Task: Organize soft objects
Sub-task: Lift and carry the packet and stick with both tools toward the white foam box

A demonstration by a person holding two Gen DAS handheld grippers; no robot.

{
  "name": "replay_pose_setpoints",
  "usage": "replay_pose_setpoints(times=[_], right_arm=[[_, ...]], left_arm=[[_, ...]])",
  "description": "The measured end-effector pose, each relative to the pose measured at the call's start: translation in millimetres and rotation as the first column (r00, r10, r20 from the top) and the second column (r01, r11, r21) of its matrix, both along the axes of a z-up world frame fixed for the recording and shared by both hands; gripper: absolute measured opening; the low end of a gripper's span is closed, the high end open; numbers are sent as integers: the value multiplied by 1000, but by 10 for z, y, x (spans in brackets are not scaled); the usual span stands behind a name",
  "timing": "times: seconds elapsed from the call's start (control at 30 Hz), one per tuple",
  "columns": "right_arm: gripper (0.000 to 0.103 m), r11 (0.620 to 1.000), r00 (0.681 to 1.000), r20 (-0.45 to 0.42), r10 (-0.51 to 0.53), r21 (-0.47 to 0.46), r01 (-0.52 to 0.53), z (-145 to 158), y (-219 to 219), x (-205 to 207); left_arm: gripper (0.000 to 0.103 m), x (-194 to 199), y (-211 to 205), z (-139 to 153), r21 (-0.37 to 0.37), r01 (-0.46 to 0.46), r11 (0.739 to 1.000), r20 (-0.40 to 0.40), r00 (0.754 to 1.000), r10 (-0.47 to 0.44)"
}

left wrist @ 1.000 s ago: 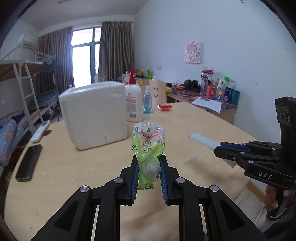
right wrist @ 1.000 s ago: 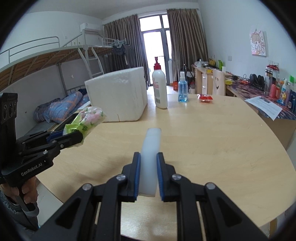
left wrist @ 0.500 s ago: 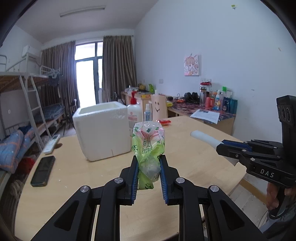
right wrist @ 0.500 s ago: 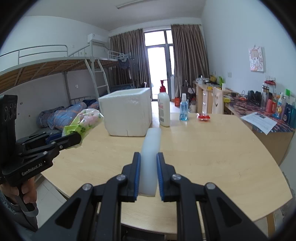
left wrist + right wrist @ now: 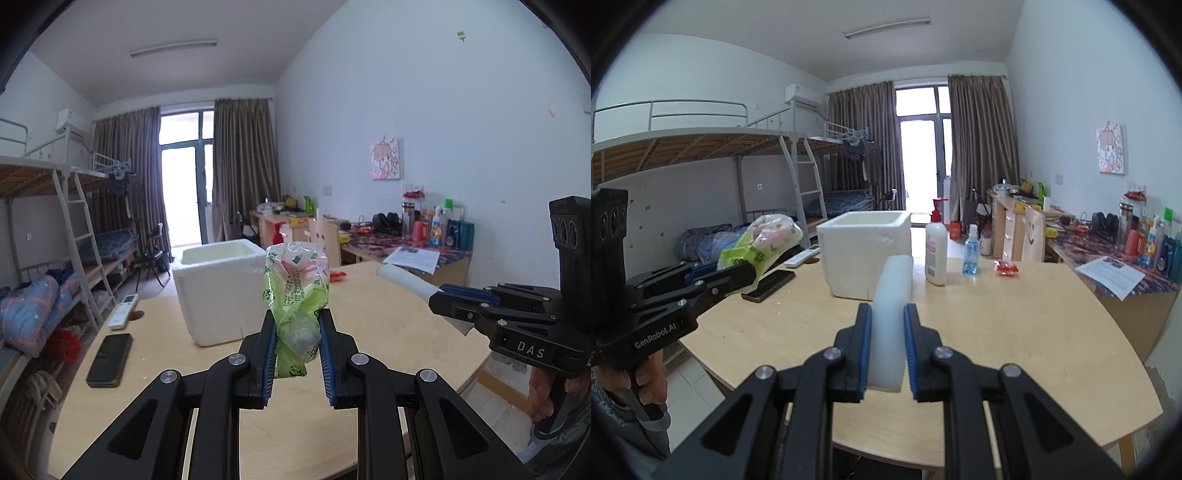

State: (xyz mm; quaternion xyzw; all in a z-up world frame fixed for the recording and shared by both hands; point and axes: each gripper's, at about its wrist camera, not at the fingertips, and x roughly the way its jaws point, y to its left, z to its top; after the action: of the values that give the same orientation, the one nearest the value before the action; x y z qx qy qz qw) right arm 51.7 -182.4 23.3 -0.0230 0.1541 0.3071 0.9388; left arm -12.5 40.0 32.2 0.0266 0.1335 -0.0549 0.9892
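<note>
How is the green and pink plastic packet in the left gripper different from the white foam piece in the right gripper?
The crinkled green and pink plastic packet is printed and colourful; the white foam piece is plain white. The packet bulges above the left gripper with an irregular shape; the foam piece is a smooth, straight slab reaching forward from the right gripper. Both are clamped between blue-padded jaws and held above the wooden table, in front of the white foam box.

A dormitory room: metal bunk beds, cluttered desks, curtained balcony door.

"DAS" on right claw, "GenRobot.AI" on left claw
</note>
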Motion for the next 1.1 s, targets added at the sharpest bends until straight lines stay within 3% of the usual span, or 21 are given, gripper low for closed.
replay_pose_setpoints(times=[0.43,1.1], right_arm=[[20,997,997,17,70,-11,-70,82,290,214],[20,993,994,-3,110,-38,-110,334,715,650]], left_arm=[[22,156,256,83,-5,-44,999,25,999,44],[23,676,660,254,-31,-113,993,-16,994,112]])
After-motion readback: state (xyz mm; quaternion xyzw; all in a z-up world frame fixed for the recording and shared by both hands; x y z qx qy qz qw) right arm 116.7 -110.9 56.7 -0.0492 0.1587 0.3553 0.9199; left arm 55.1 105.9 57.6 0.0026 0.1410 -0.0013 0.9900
